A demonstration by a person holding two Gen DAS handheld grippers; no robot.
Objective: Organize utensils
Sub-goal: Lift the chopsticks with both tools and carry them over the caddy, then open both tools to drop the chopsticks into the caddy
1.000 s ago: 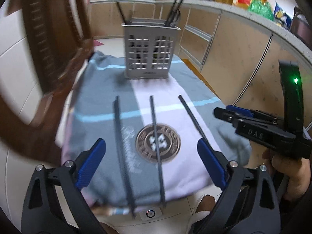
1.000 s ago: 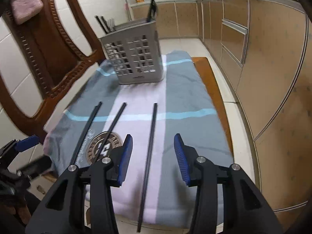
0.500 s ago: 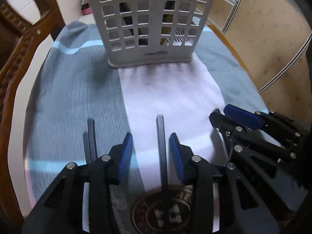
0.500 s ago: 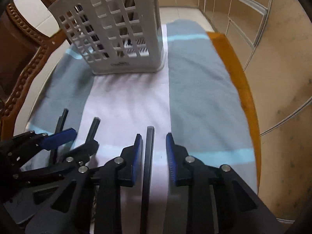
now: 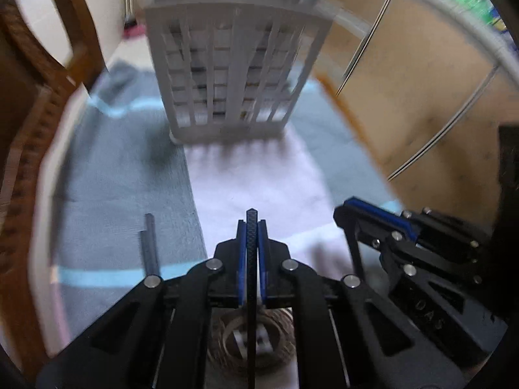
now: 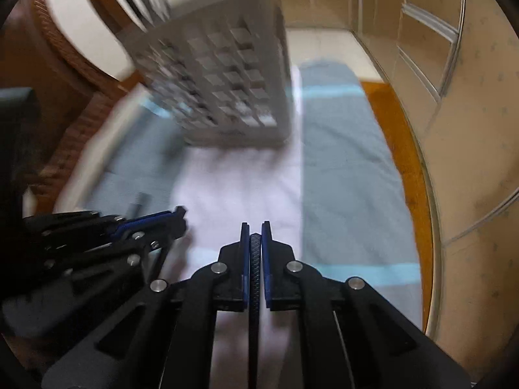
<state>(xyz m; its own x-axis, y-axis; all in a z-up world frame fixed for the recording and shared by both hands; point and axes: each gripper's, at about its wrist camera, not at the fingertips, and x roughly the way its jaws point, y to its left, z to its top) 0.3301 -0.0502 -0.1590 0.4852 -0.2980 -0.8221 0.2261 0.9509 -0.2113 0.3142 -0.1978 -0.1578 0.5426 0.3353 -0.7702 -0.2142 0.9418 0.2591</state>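
Left claw [image 5: 251,227] clamped on black chopstick [image 5: 251,253], grey basket [image 5: 233,64] ahead

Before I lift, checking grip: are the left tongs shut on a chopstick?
Shut: the left tongs clamp a black chopstick between both blue pads.

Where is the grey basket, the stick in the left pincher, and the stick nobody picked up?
grey basket [image 5: 233,74]: left wrist view, front lattice wall.
held chopstick [image 5: 251,227]: left wrist view, tip between the pads.
loose chopstick [image 5: 150,246]: left wrist view, far end on the towel.
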